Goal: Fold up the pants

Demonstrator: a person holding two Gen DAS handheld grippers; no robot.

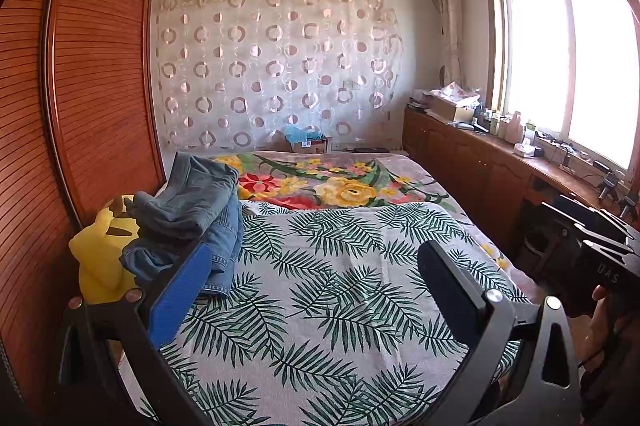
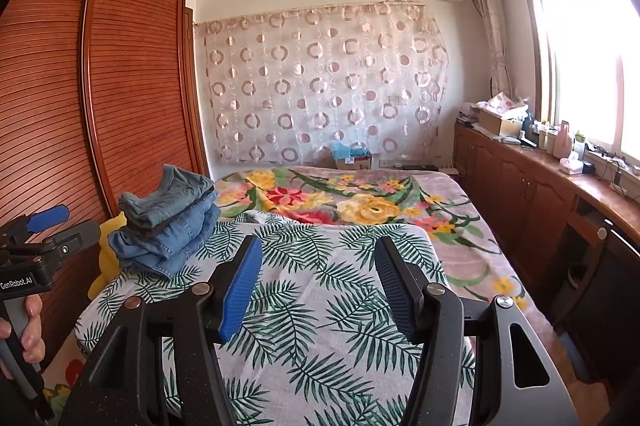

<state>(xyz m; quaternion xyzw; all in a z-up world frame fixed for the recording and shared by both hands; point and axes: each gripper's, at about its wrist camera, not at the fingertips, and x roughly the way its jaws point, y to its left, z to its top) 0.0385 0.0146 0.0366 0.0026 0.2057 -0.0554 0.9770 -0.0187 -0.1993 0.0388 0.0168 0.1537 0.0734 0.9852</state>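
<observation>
Step in hand, by my read: the very start, approach before any grab. Both tongs hang over the bed [image 2: 460, 186], nothing held.

Left tongs [image 1: 316, 290]: jaws spread wide, empty, over the palm-leaf sheet [image 1: 340, 286]. Right tongs [image 2: 318, 282]: also wide open, empty, over the same sheet.

Pants: a pile of denim [image 1: 192, 214] at the far-left edge of the bed, partly on the leaf sheet, resting against a yellow plush [image 1: 100, 254] next to the wardrobe [image 1: 92, 86]. Looks like more than one pair, a greyer one stacked on a bluer one, can't say for sure. The top ones look roughly folded already, the lower ones crumpled w/ a hem hanging toward the near side.

Next move prob calls for: reach left and far, pinch one garment only (waistband or hem), drag it to the bare middle of the sheet, spread flat. Risk: grabbing two layers at once.

Hard to see: how many pieces in the pile; where the waistbands are; the left blue pad covers the pile's near corner in the left view. The plush is mostly hidden behind the denim. The near edge of the bed is cut off by the tongs' frames. The window [image 2: 592, 66] is blown out. Counter [image 2: 560, 182] along the right wall is cluttered, items too small to name.
</observation>
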